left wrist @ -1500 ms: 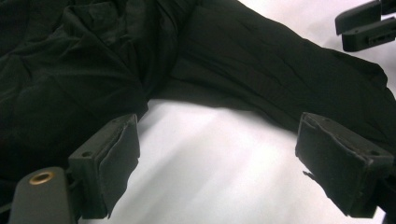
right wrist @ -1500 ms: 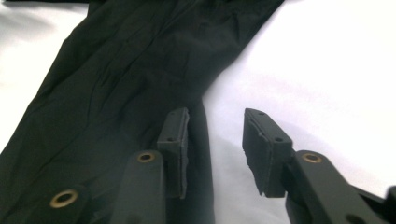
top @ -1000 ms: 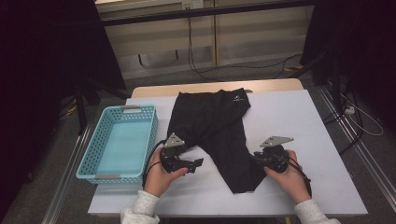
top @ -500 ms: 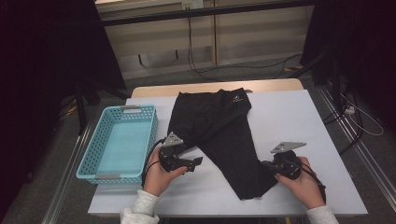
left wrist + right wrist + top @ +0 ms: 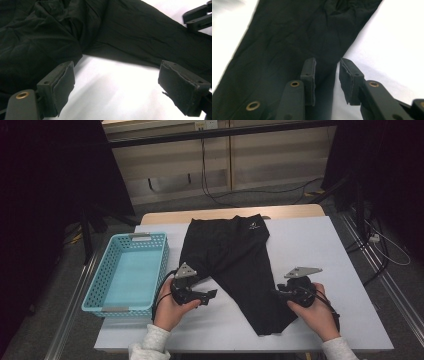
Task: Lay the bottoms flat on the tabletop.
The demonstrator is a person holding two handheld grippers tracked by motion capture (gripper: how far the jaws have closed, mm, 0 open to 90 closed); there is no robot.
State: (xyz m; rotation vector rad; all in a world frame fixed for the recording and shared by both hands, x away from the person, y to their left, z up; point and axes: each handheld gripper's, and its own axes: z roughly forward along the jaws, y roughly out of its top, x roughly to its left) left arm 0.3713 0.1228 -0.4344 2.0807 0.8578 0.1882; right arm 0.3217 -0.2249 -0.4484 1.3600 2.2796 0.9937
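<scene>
Now | right fingers (image 5: 326,82): just eased apart, straddling the trouser-leg (image 5: 270,295) edge, pads clear, nothing gripped | left fingers (image 5: 117,87): spread wide over bare worktop (image 5: 345,270), trousers just beyond | leg released flat, likely regrasp or fold next

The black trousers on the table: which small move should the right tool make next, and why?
Probably open wider and slide onto the leg's edge. The right tool has just been opening, its pads astride the edge of the black trousers without pressing; the left tool waits open over bare table.
</scene>
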